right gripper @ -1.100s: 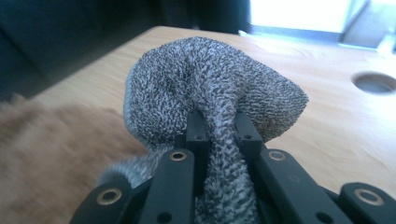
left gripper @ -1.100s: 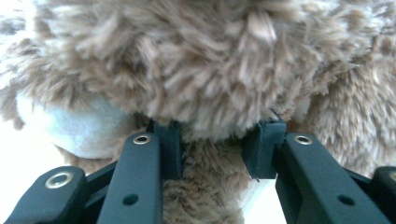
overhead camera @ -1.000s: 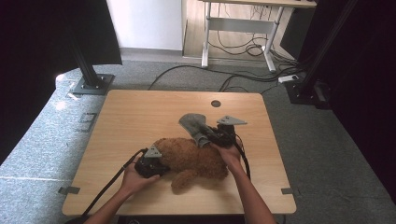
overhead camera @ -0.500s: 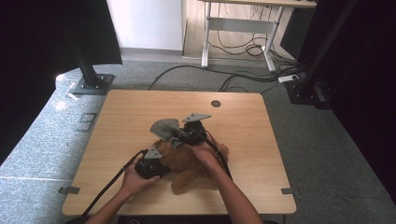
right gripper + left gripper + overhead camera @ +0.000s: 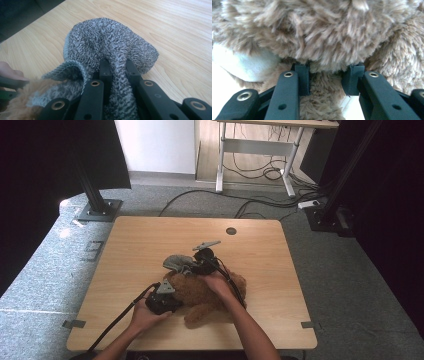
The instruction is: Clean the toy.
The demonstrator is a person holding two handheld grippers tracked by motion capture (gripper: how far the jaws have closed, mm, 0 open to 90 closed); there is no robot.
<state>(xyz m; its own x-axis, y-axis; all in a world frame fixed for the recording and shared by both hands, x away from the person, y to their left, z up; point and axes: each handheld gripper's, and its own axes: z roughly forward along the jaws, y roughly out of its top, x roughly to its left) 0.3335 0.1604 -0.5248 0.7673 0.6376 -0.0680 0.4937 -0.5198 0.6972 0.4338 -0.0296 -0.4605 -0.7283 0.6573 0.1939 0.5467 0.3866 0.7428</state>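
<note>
Pale wood-grain table [image 5: 140, 250] on grey carpet, dark curtains to both sides, a desk frame and loose cables beyond; bright light on the tabletop.

Right gripper [image 5: 117, 65]: jaws drawn close together, pinching a fold of the grey knit hat [image 5: 110, 42]; the cloth bunches up between the pads and balloons out past them; its ribbed hem hangs open toward the brown fur at lower left. In the high view the hat [image 5: 178, 263] sits just off the teddy bear's [image 5: 205, 292] upper end, touching or nearly touching the fur; cannot tell which.

Left gripper [image 5: 329, 75]: jaws partly spread, pressed into the plush on either side of a thick tuft; fur swells between and over the pads; a grip on the bear's body, near a white patch. The high view puts this gripper [image 5: 162, 297] at the bear's left flank.

Handling, as a judgement: hat is light, limp, stretchy; it will sag and fold unless held at the hem, so the rim is the place to take it for opening over the head. Bear is soft, light, springy; fur alone slips, so bite deep into stuffing or a limb. Nothing fragile.

Table otherwise bare save a round grommet hole [image 5: 231, 230] near the far edge.
</note>
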